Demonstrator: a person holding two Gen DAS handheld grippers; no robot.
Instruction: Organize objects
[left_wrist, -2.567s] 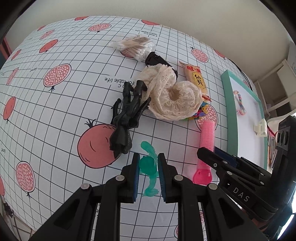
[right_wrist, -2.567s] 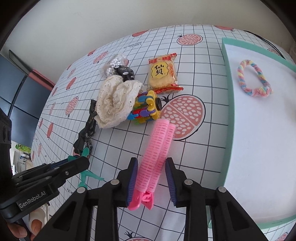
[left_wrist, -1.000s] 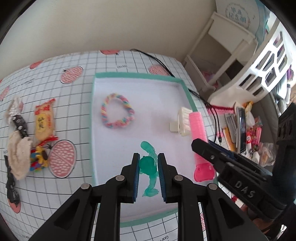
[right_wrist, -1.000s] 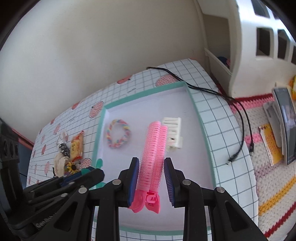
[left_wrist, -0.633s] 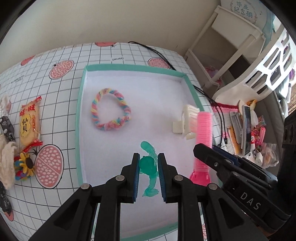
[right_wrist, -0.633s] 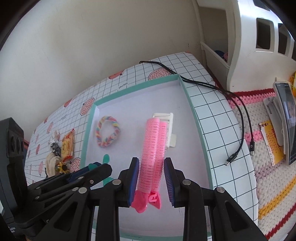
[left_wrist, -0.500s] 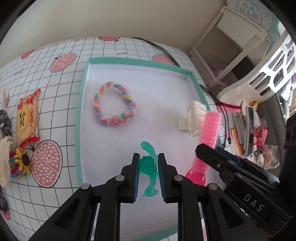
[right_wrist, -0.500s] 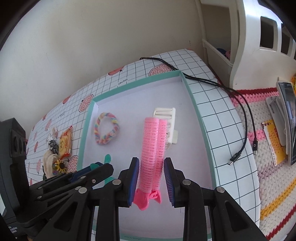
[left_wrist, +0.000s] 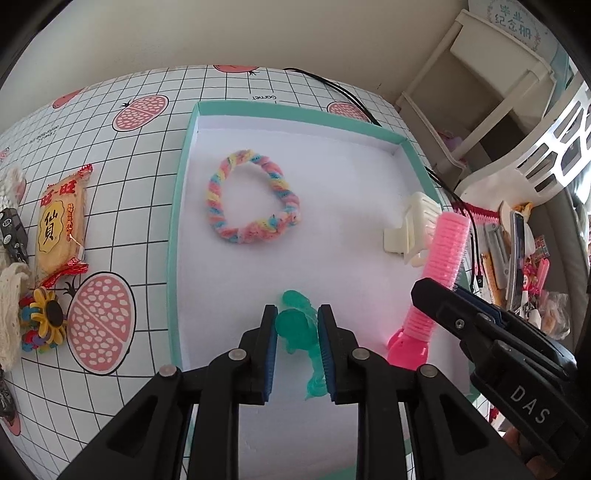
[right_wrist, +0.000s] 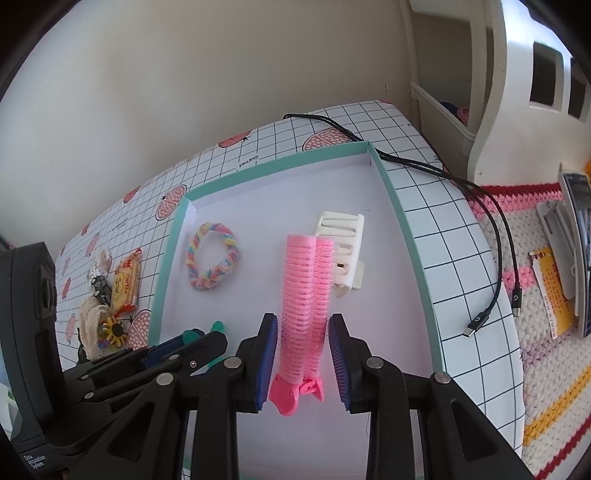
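**Both grippers over the tray, one loosening, one holding**

Here the right gripper (right_wrist: 303, 360) has its blue pads standing a little off the pink hair-roller clip (right_wrist: 304, 299); a thin gap shows on each side, so the jaws are parted around it rather than pressing. The clip lies lengthwise between them, its pink hinge end nearest the camera and its roller end pointing away, over the white floor of the teal-rimmed tray (right_wrist: 402, 229). Whether it rests on the floor I cannot tell. Its far end overlaps the cream claw clip (right_wrist: 341, 240) lying in the tray's right half.

The left gripper (left_wrist: 297, 334) is pinching a translucent green clip (left_wrist: 295, 325), pads pressed against both its sides, with green ends sticking out beyond the tips and back toward the camera. It hangs over the near part of the tray, left of the pink clip.

Further out in the tray a rainbow braided hair tie (left_wrist: 253, 197) lies toward the far left corner, well apart from both grippers.

Outside the tray's left wall, on the grid-and-pomegranate tablecloth (left_wrist: 110, 110), sit a yellow snack packet (left_wrist: 59, 229), a sunflower clip (left_wrist: 42, 323) and a cream lace scrunchie (left_wrist: 11, 314). A black cable (right_wrist: 461, 184) runs past the tray's far right corner and down its right side.
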